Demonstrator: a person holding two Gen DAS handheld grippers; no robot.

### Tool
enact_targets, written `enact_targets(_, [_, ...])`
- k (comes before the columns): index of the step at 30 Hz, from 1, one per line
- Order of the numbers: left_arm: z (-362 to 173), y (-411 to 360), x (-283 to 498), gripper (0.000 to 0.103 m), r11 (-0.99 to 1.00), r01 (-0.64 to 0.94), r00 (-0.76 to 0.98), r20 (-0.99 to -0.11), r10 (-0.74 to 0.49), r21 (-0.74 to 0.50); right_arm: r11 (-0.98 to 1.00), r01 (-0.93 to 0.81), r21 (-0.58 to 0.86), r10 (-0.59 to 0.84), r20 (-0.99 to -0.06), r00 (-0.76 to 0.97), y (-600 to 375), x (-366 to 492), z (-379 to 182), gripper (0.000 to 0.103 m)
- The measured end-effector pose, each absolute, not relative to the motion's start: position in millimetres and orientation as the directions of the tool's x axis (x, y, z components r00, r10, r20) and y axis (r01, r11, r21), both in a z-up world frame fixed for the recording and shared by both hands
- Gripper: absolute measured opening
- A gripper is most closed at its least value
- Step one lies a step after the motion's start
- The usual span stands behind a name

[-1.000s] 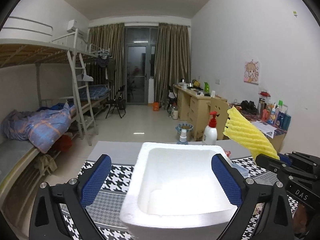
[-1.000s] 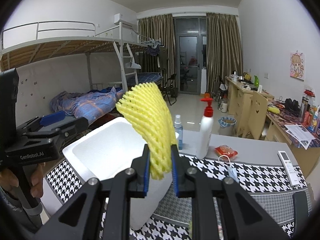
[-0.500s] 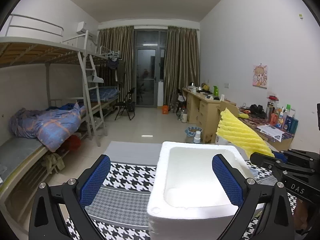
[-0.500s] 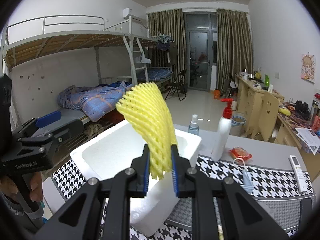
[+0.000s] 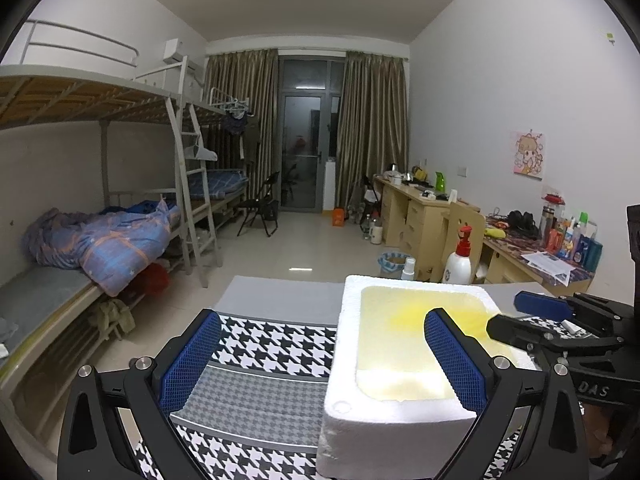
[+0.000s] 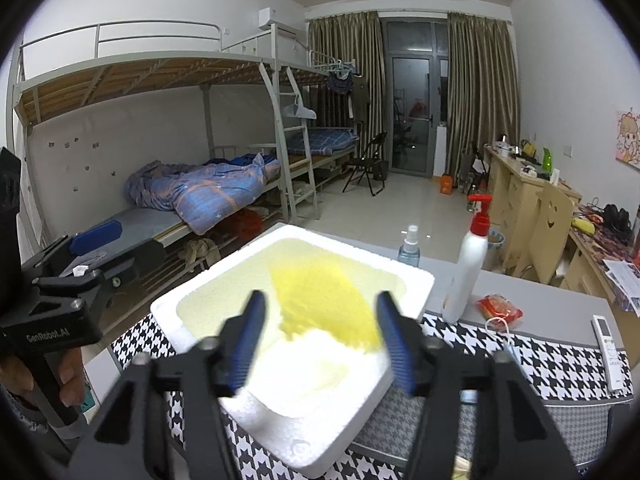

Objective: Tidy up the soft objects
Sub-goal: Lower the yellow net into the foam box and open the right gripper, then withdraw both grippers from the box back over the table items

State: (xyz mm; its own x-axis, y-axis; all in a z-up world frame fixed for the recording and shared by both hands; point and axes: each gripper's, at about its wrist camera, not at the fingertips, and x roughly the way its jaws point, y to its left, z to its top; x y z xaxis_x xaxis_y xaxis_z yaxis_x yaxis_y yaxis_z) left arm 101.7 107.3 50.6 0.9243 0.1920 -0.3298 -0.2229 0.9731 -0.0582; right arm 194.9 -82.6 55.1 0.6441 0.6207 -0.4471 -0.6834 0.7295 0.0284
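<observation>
A white foam box [image 6: 408,276] stands on the houndstooth table mat; it also shows in the left wrist view [image 5: 400,412]. A yellow foam net [image 6: 324,304], motion-blurred, is inside or just above the box, free of my grip. In the left wrist view it shows as a yellow blur [image 5: 420,314]. My right gripper [image 6: 320,340] is open above the box's near side. My left gripper [image 5: 322,360] is open and empty, with its right finger over the box and its left finger over the mat.
A white pump bottle [image 6: 468,268], a small spray bottle [image 6: 409,242], a red packet [image 6: 500,307], a white cable and a remote [image 6: 608,350] sit on the table right of the box. Bunk beds stand left, desks right.
My right gripper has opened and let go of the yellow foam net, which has dropped towards the box. The left gripper has shifted left of the box.
</observation>
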Motion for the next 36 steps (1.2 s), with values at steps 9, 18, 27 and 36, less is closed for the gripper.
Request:
enact_targets(9, [52.5,104.0,100.2,0.102,0.974,-0.218,0.924,-0.333,0.188,-0.057,0.730,-0.684,0.017,0.622,-0.434,0.652,-86.8,191.4,56.5,0.077])
enact_targets(18, [59.7,85.7,91.3,0.102,0.982,-0.184,0.937,-0.310,0.163,-0.041,0.747,-0.665,0.015,0.616,-0.390,0.684,-105.9,180.2,64.9,0.086])
enact_targets(27, [69.0,64.1,81.7,0.102,0.988,-0.155,0.949,-0.282,0.142,-0.024,0.767,-0.642,0.011,0.605,-0.343,0.718,-127.7,164.6,72.1,0.087])
enact_targets(36, [73.9,39.7,76.7,0.102,0.994,-0.105,0.960,-0.263,0.099,-0.010,0.797,-0.604,0.012,0.577,-0.309,0.756,-154.1,154.9,75.9,0.087])
